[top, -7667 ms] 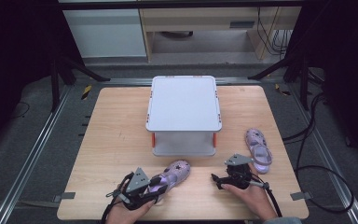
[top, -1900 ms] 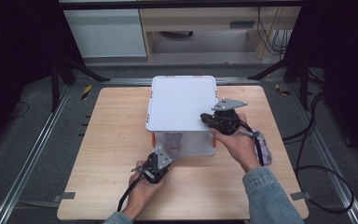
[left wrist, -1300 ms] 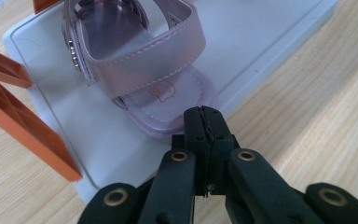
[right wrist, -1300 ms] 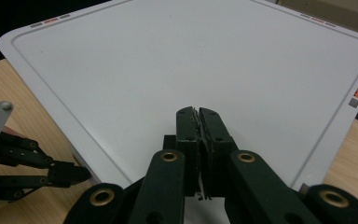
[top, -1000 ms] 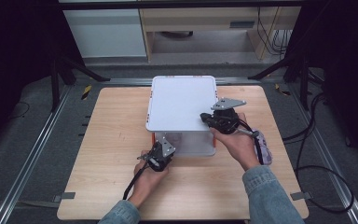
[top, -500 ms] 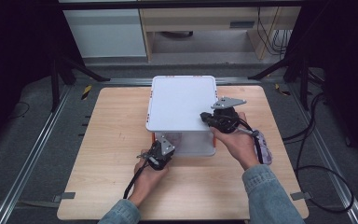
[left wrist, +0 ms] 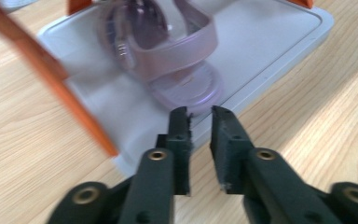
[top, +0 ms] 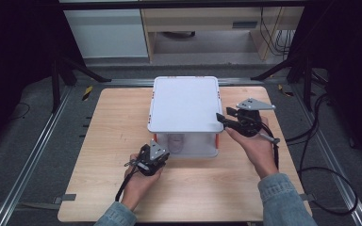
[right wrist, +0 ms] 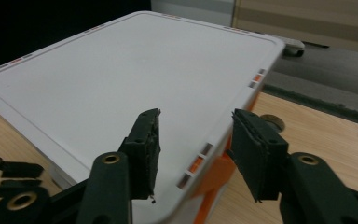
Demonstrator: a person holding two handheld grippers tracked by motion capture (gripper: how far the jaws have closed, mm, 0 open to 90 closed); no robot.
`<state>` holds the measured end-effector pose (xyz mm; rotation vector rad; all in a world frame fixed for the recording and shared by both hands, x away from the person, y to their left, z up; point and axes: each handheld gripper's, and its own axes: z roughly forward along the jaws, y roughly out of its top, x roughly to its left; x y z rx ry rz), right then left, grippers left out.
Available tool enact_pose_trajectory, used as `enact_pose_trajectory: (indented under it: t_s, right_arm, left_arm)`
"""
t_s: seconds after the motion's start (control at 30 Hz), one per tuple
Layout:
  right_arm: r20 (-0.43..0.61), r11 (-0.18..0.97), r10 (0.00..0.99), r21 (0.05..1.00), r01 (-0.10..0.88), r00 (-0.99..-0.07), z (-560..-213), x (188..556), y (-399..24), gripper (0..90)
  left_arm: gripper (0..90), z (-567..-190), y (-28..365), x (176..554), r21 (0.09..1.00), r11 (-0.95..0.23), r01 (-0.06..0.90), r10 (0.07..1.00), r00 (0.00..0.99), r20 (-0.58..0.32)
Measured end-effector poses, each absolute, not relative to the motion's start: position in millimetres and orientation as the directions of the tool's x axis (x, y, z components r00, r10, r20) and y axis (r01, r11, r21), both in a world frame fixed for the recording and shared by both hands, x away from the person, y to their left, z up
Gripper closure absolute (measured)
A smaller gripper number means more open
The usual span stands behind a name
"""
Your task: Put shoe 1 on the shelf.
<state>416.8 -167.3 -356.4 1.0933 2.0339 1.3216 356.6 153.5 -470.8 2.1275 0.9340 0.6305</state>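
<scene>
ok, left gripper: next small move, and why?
Probably draw the left gripper back a little from the rack. The sandal lies on the lower shelf, and the jaws stand slightly apart at its near end, gripping nothing. The right gripper straddles the top shelf's edge.

A two-tier white plastic rack with orange posts (top: 185, 101) stands at the middle of the pale wooden table (top: 99, 141) — on its lower shelf (left wrist: 279, 42) lies a translucent lilac plastic sandal (left wrist: 168, 51). The left gripper (top: 156, 157) sits just before the rack, the right gripper (top: 219, 118) at its right edge.
</scene>
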Motion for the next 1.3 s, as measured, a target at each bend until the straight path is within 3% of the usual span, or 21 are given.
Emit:
enact_pose_trajectory:
  t_s: [0.27,0.7,1.3]
  right_arm:
    - [0.017,0.199,0.856,0.912,0.360,-0.517,-357.3,390.8,-205.2,41.5]
    - [0.001,0.201,0.898,0.888,0.414,-0.439,-395.4,360.8,-243.2,54.9]
    - [0.000,0.206,0.930,0.827,0.523,-0.367,-451.6,339.5,-268.2,51.5]
  left_arm:
    - [45.9,-464.5,193.3,352.3,0.777,-0.416,0.472,0.833,0.540,0.118]
    - [13.1,-469.6,241.7,361.1,0.796,-0.322,0.512,0.899,0.428,0.088]
    - [9.9,-472.1,252.7,364.5,0.804,-0.255,0.537,0.922,0.385,0.035]
